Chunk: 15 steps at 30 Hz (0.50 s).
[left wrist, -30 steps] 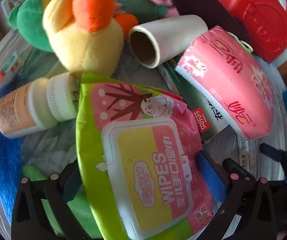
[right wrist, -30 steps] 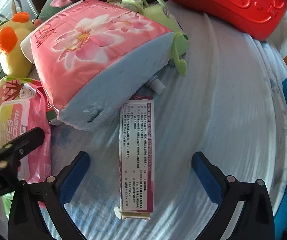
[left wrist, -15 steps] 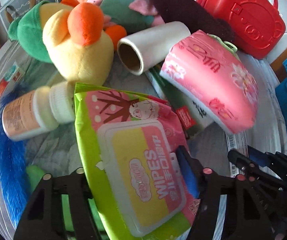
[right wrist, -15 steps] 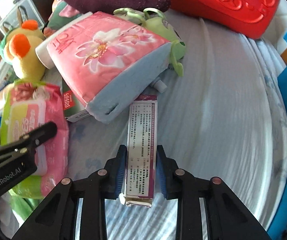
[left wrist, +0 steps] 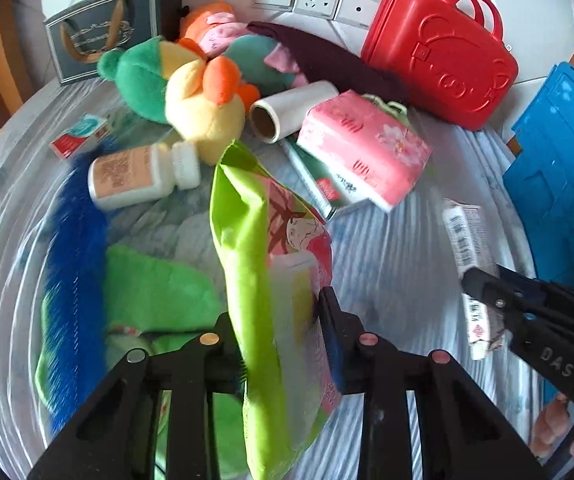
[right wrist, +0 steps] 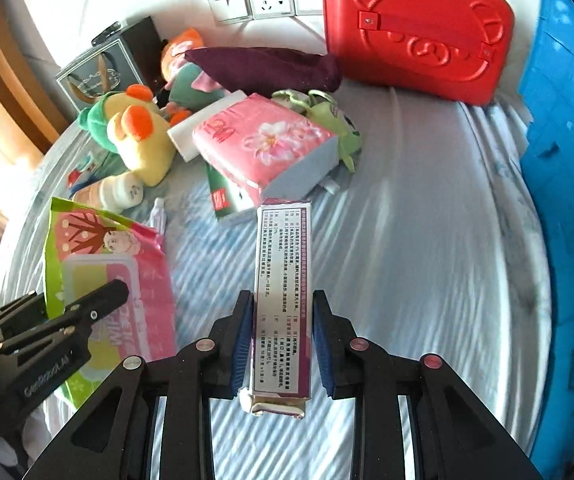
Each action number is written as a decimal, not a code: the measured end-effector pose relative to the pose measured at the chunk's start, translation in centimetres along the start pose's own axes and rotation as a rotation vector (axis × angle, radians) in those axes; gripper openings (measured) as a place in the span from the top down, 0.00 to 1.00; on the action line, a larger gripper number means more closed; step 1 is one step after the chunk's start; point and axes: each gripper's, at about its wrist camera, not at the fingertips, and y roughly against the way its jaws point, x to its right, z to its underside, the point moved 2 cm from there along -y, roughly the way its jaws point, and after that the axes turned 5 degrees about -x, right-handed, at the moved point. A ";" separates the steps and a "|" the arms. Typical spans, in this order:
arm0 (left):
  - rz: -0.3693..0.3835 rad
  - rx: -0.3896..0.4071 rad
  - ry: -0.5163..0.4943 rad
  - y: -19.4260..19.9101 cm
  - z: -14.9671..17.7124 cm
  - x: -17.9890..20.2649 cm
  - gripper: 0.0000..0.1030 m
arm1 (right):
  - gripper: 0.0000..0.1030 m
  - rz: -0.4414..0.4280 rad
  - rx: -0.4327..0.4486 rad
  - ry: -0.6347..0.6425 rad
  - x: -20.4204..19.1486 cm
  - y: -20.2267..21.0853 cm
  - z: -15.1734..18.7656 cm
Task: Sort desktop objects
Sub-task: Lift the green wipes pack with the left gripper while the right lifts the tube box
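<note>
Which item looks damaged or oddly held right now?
The long box in the right gripper has a crumpled, torn-open near end. The wipes pack sags folded edge-on in the left gripper, whose jaws are closing on it.

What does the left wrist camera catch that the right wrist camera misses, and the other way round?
Only the left wrist view shows the fuzzy blue item, the green cloth beside it and the open end of the white roll.

Only the right wrist view shows the printed face of the long box clamped in the right tongs, and a small white tube.

Both show the wipes pack between the left tongs, which are closing, the pink tissue pack, the yellow plush and the red case.
</note>
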 end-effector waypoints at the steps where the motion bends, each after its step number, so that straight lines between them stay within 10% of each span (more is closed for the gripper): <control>1: 0.010 -0.014 0.004 -0.3 0.4 -0.1 0.71 | 0.73 -0.005 -0.007 -0.002 -0.3 -0.1 0.7; 8: 0.013 -0.022 -0.001 1.7 3.9 -1.1 0.74 | 0.73 -0.015 -0.032 -0.005 -0.9 -0.2 3.3; 15: -0.047 0.150 -0.062 7.5 3.5 0.8 0.75 | 0.73 -0.017 0.082 0.029 -2.5 3.7 3.1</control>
